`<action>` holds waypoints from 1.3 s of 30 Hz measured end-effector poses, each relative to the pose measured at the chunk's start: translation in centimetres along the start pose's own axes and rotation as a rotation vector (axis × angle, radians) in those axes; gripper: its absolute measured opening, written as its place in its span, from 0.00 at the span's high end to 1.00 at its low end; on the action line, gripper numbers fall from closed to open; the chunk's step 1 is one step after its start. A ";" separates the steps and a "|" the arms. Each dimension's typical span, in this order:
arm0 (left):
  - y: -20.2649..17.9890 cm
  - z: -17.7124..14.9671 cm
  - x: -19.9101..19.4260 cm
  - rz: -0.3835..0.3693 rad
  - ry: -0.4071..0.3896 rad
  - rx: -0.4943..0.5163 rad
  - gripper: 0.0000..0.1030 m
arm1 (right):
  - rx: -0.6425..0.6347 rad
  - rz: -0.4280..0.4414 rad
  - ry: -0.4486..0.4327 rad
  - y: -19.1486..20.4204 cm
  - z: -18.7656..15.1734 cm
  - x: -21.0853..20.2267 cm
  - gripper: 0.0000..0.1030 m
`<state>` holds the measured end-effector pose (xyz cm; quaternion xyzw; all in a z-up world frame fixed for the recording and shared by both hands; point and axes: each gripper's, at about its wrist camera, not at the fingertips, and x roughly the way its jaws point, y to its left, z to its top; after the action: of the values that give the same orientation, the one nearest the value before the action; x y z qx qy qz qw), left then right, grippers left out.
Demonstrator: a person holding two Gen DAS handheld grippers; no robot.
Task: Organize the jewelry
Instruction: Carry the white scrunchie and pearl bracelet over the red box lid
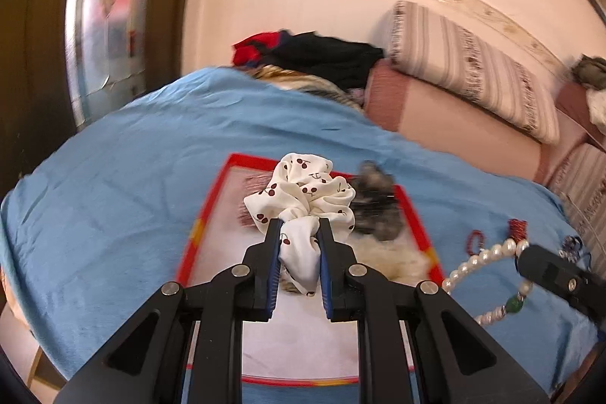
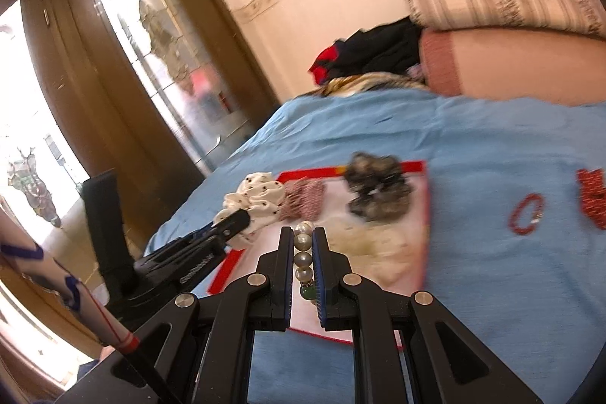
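Your left claw [image 1: 299, 226] is clamped on the cherry-print scrunchie [image 1: 303, 192], held above the red-edged tray [image 1: 212, 203] on the bed. Your right claw [image 2: 303, 237] pinches the pearl necklace [image 2: 304, 258] at the tray's 6 o'clock edge. Judging by this, you're mid-carry: lower each piece into a free spot, then release.

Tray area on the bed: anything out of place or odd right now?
Nothing damaged or spilled. Two red bead pieces, a small red bracelet and a red beaded piece, lie on the blue bedspread outside the red-rimmed tray. The left claw grips the cherry-print scrunchie; the right claw pinches the pearl strand.
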<state>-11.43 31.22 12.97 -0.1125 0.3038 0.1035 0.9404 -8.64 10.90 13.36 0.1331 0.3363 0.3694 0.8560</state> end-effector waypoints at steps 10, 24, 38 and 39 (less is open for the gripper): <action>2.4 -0.9 2.0 0.036 0.076 -0.041 0.85 | 0.029 0.072 0.098 2.3 -0.7 5.5 0.90; 2.3 -2.0 4.1 0.093 0.149 -0.029 0.85 | 0.070 0.051 0.157 0.9 -0.9 9.4 0.90; 1.7 -2.6 5.1 0.109 0.179 -0.005 0.85 | 0.096 -0.042 0.165 -1.6 -2.1 9.7 0.90; 1.6 -2.6 5.2 0.108 0.180 -0.004 0.85 | 0.096 -0.048 0.166 -1.7 -2.2 9.8 0.90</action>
<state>-9.14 32.66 7.60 -0.1066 0.3926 0.1443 0.9021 -4.32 16.75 6.29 0.1348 0.4265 0.3419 0.8265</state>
